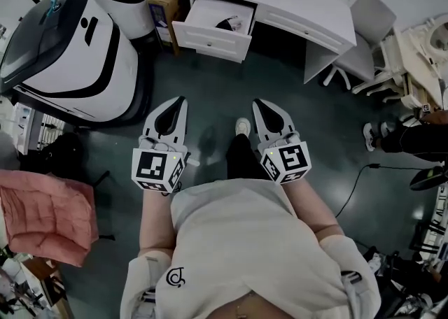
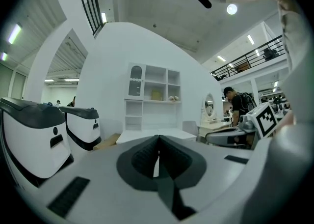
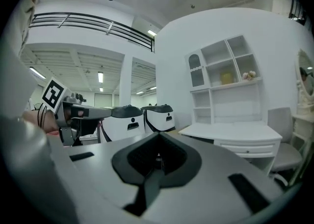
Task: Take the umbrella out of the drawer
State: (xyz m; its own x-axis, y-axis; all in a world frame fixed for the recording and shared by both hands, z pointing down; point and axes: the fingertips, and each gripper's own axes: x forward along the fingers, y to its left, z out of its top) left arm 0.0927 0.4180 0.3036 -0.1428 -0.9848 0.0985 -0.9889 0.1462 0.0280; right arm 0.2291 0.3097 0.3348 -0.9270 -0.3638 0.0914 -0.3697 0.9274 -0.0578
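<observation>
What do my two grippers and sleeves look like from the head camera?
Both the left gripper and right gripper have white wedge-shaped shells with a black teardrop recess, and each carries a cube with black-and-white square markers. The person wears a cream sweatshirt with a small black logo.

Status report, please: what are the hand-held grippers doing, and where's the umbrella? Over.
Both shut and empty: left hand-held gripper, right hand-held gripper. Ahead, drawer open, dark shape inside, likely the umbrella; not reached. Nothing seen blocking the way.
</observation>
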